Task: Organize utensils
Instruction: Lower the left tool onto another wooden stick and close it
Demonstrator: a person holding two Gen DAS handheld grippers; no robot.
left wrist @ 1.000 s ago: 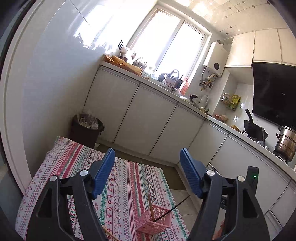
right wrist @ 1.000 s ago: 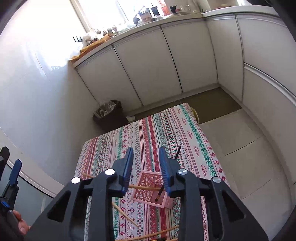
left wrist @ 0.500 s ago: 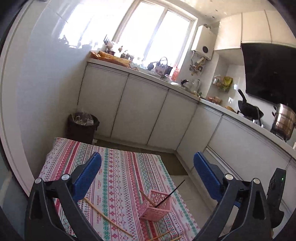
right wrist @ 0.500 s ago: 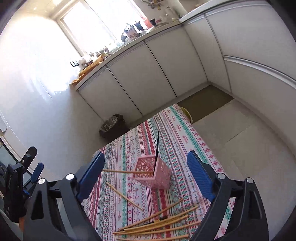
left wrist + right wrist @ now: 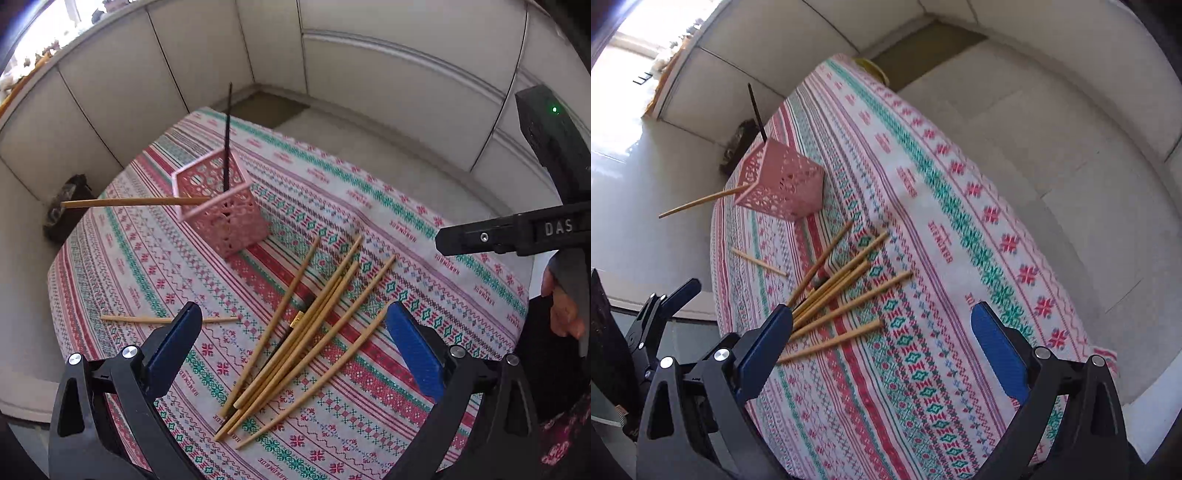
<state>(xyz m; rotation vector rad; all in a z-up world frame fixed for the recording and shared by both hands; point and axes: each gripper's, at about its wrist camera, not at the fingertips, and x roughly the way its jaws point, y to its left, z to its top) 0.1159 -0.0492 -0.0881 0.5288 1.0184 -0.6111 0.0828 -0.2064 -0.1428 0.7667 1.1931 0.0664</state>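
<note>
Left claw (image 5: 291, 343), jaws wide apart, hangs above the chopstick pile (image 5: 295, 332).

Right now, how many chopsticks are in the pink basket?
2. A black chopstick stands nearly upright inside the pink basket; a wooden chopstick leans out sideways over its rim. Shorter ones could be hidden inside.

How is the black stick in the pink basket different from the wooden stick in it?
The black stick is dark and stands nearly upright; the wooden stick is tan and leans far out sideways over the rim. The black one looks thinner. Both sit in the pink basket.
</note>
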